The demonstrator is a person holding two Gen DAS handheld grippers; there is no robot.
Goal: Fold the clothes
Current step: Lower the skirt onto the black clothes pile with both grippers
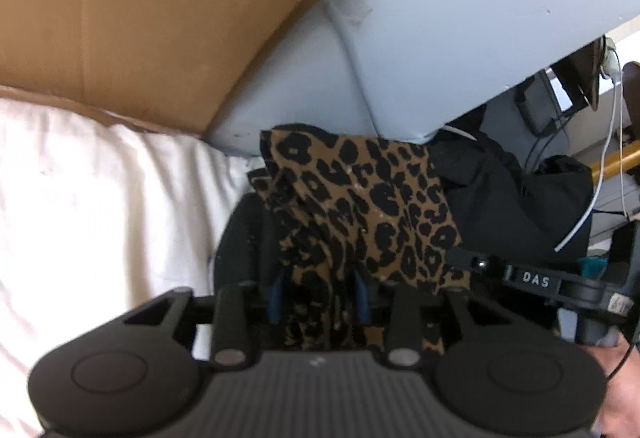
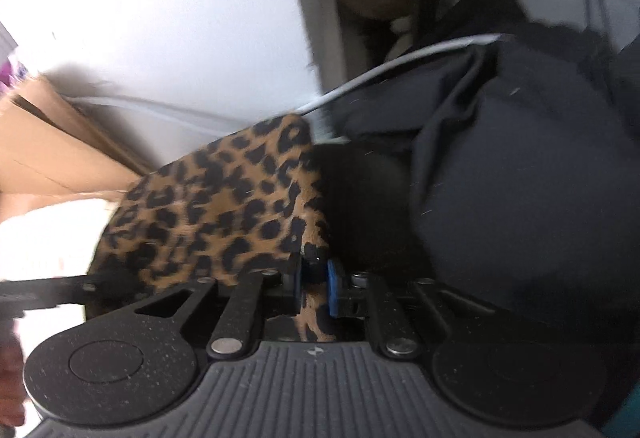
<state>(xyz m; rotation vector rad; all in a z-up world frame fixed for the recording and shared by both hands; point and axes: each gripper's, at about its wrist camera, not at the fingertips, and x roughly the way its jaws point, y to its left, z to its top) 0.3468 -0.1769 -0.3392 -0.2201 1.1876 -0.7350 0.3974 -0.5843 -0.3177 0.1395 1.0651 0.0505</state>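
Above the white bedding (image 1: 80,198), leopard cloth (image 1: 360,206) is pinched by both the left gripper (image 1: 320,298) and right gripper (image 2: 314,288), lifted mid-fold; next, its edges should be matched.

Brown cardboard sheet (image 1: 152,10) leaned against pale blue-grey wall (image 1: 460,18); white bedding (image 1: 92,206) lay below; white cable (image 1: 600,174) hung right, possibly charger lead.

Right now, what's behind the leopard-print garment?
Behind the leopard-print garment sits a heap of black fabric with a white cable across it, plus a grey padded panel. Both grippers pinch the garment; whatever lies beneath it is covered.
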